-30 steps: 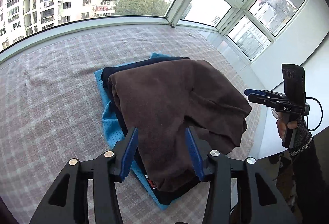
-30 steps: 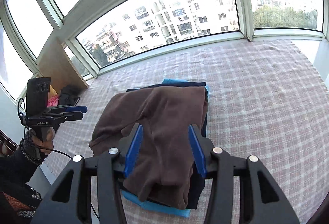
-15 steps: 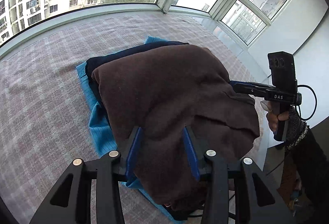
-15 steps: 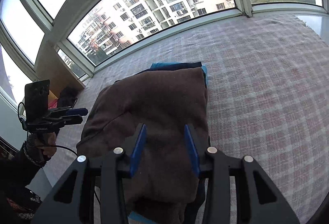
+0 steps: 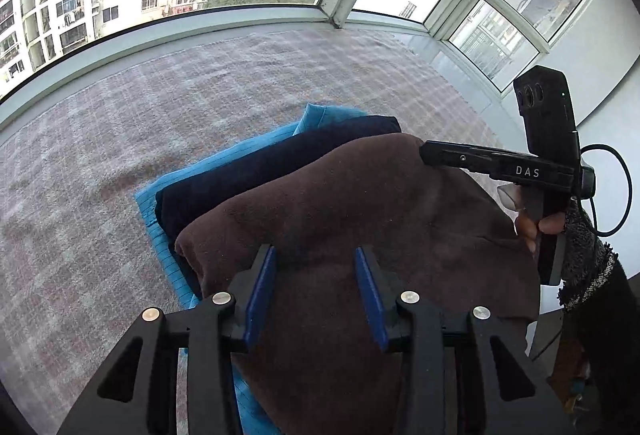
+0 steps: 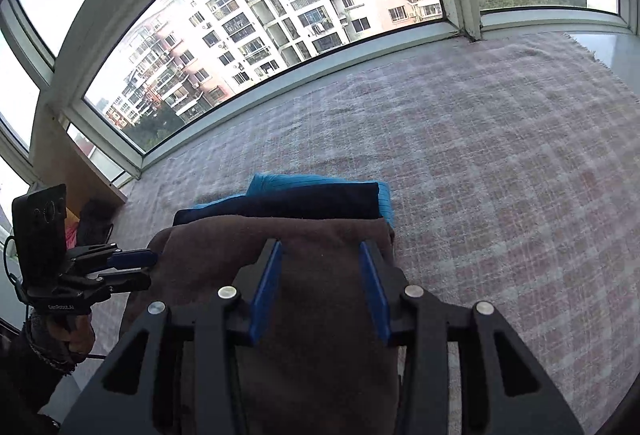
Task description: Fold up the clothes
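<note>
- Brown fleece garment (image 5: 360,219), soft and kinda thick looking, is draped on top of a folded dark navy garment (image 5: 280,163), which lies on a folded bright blue ribbed garment (image 5: 160,219). The whole stack sits on a pinkish-grey checked blanket (image 5: 120,123) that covers the window-side platform, toward its near edge.
- left gripper (image 5: 316,291): blue pads spread apart, poised over the near part of the brown fleece. Its jaws have just been narrowing a bit, with fleece showing in the gap, but I don't see the pads pressing on anything.
- right gripper (image 6: 320,287): same deal, pads apart over the brown fleece with nothing pinched. In the left wrist view its tip sits at the far right corner of the fleece; can't tell if it's touching.
- Handling guess: fleece is light, floppy and grippy, not slippery. It'll sag and bunch if you only take one layer, and it may drag the navy piece underneath along with it.
- I'd grab the two near corners or the hem edge, one per gripper, and pinch through the fleece only so the stack below stays put.
</note>
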Demonstrator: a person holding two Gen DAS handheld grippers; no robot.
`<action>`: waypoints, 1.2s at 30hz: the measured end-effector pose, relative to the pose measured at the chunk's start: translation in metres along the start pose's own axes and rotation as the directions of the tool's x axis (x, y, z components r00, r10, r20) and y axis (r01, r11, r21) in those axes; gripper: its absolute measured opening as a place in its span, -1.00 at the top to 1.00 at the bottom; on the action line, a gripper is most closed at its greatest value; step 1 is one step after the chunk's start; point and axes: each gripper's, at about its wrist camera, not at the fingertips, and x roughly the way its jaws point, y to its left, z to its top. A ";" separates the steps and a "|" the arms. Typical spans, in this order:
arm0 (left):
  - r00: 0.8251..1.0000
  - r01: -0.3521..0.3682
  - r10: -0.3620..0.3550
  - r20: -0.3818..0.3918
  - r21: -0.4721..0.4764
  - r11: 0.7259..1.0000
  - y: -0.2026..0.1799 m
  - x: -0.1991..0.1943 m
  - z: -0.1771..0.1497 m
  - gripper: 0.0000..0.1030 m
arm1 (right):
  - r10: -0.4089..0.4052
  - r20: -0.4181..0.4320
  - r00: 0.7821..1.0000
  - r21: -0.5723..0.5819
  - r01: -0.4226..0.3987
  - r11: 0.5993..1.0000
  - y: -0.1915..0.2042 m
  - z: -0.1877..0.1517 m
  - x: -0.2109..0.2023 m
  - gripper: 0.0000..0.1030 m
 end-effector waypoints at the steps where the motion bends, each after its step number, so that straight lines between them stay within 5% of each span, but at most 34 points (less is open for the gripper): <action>1: 1.000 0.009 -0.009 0.014 -0.003 1.000 -0.002 -0.012 -0.001 0.24 | -0.005 0.031 1.000 -0.010 0.005 1.000 0.005 -0.006 -0.018 0.20; 5: 0.995 0.070 -0.072 0.066 0.040 0.997 -0.023 -0.061 -0.027 0.15 | -0.016 0.060 0.998 -0.068 0.021 0.997 0.028 -0.062 -0.061 0.20; 10: 0.987 0.160 -0.161 0.000 0.088 0.983 -0.052 -0.062 -0.082 0.14 | -0.084 -0.010 0.996 -0.116 0.083 0.990 0.028 -0.121 -0.037 0.19; 13: 0.993 0.099 -0.089 -0.072 0.145 0.984 -0.054 -0.025 -0.107 0.12 | -0.102 0.007 0.995 -0.048 0.102 0.994 0.034 -0.112 -0.059 0.20; 16: 0.995 0.098 -0.093 -0.041 0.129 0.987 -0.055 -0.045 -0.102 0.14 | -0.134 0.108 0.985 -0.030 0.138 0.990 0.061 -0.112 -0.099 0.18; 18: 0.995 0.097 -0.096 -0.019 0.121 0.988 -0.057 -0.059 -0.100 0.14 | -0.134 0.154 0.979 -0.042 0.142 0.989 0.083 -0.122 -0.112 -0.19; 19: 0.995 0.099 -0.102 0.012 0.137 0.986 -0.062 -0.070 -0.100 0.11 | -0.147 0.159 0.976 -0.055 0.157 0.986 0.092 -0.129 -0.110 -0.19; 23: 0.994 0.091 -0.104 0.046 0.230 0.969 -0.087 -0.071 -0.105 -0.07 | -0.281 0.024 0.960 -0.168 0.281 0.945 0.088 -0.149 -0.062 -0.16; 25: 0.998 0.058 -0.051 -0.034 0.283 0.957 -0.091 -0.035 -0.113 -0.06 | -0.320 -0.034 0.947 -0.208 0.307 0.929 0.080 -0.150 -0.051 -0.16; 27: 0.998 -0.007 0.033 -0.061 0.394 0.919 -0.094 -0.010 -0.127 0.06 | -0.330 -0.027 0.944 -0.188 0.320 0.929 0.083 -0.143 -0.063 -0.16; 30: 0.997 -0.021 0.050 -0.051 0.458 0.889 -0.098 -0.024 -0.129 0.05 | -0.373 0.032 0.927 -0.162 0.373 0.914 0.103 -0.137 -0.094 -0.16; 32: 0.997 0.018 0.011 -0.072 0.394 0.919 -0.089 -0.042 -0.120 0.05 | -0.341 0.069 0.938 -0.085 0.346 0.934 0.123 -0.143 -0.117 -0.19; 36: 0.997 0.077 -0.075 -0.018 0.273 0.959 -0.071 -0.108 -0.119 -0.04 | -0.369 0.148 0.918 0.007 0.372 0.928 0.190 -0.174 -0.136 -0.19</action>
